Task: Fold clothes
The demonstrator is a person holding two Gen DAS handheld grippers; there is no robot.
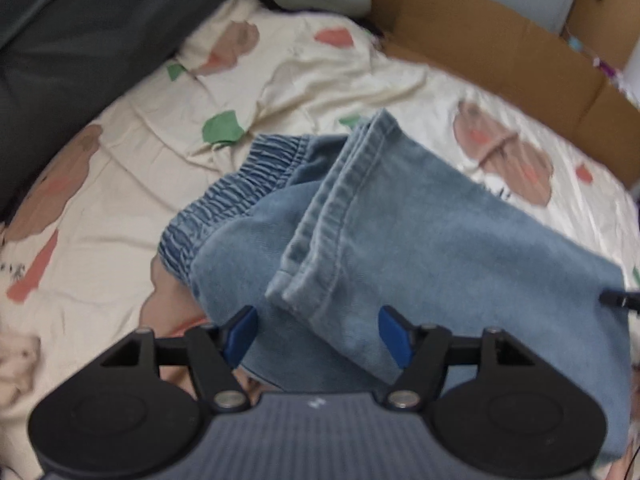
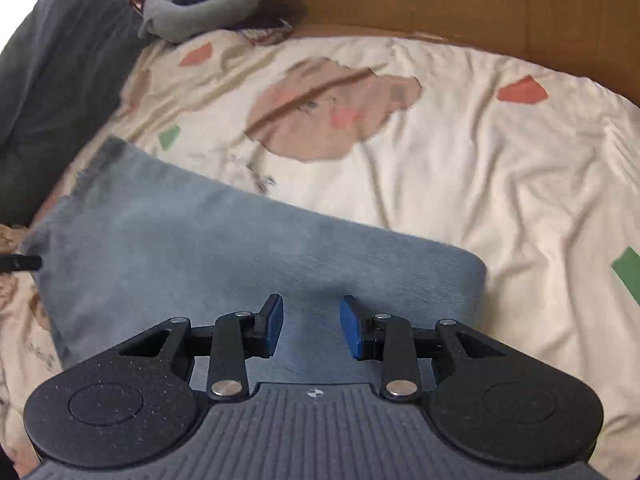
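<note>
- Jeans (image 1: 420, 240), pale denim, lie folded on the patterned bedsheet (image 1: 320, 68); leg hems (image 1: 340, 208) brought up over the body, stopping short of the elastic waistband (image 1: 240, 188), which sits ahead and left of the left fingers.
- Left gripper (image 1: 318, 334): blue pads spread wide, denim below the gap, nothing pinched. Hem corner lies just ahead of the fingertips.
- Right gripper (image 2: 311, 330): pads part-open over flat denim, gripping nothing that I can see; rounded fold edge (image 2: 472, 268) ahead and right of its fingers.
- Judgement: fold laid, release stage. Lift clear straight off the cloth so pads don't drag the hems askew.
- Next fold wants both layers caught together at the fold edge; hems skewed, so square them first.
- Frames blurred; pad contact uncertain.
</note>
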